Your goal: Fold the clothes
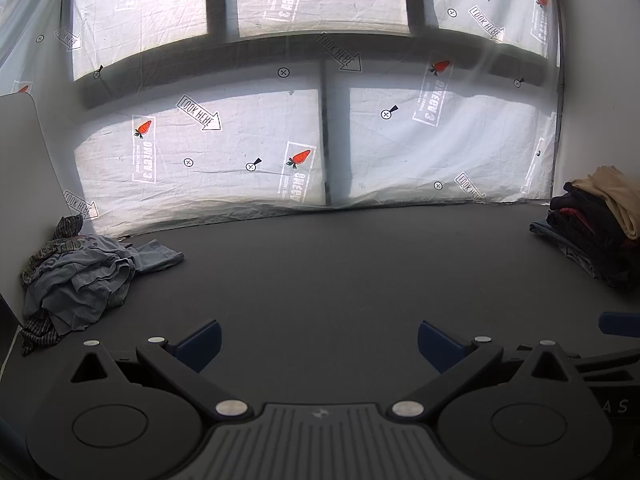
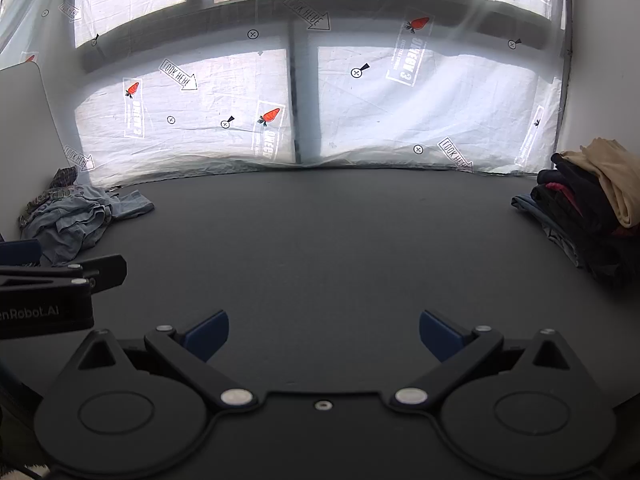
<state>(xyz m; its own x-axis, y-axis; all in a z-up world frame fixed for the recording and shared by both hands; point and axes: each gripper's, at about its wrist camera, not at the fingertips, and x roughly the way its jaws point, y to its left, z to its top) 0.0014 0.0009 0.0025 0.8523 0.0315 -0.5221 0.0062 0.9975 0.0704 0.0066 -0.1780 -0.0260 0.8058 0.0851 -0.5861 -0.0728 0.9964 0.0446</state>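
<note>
With both the left gripper (image 1: 318, 340) and right gripper (image 2: 324, 334) spread wide and empty, one garment is best pinched singly from the heap (image 1: 80, 276) far left of the fingers.

Left gripper (image 1: 318, 344), black w/ blue fingertip pads (image 1: 202, 342), jaws spread wide, nothing btwn them, hovering over dark grey flat table top (image 1: 320, 272). Far left: crumpled heap of pale blue-grey and plaid clothes (image 1: 80, 276), unfolded, against white wall. Far right: neat stack of folded dark, red and tan garments (image 1: 596, 220). Behind table: white wrinkled sheet (image 1: 224, 152) w/ carrot prints and "LOOK HERE" arrows, backlit.
</note>
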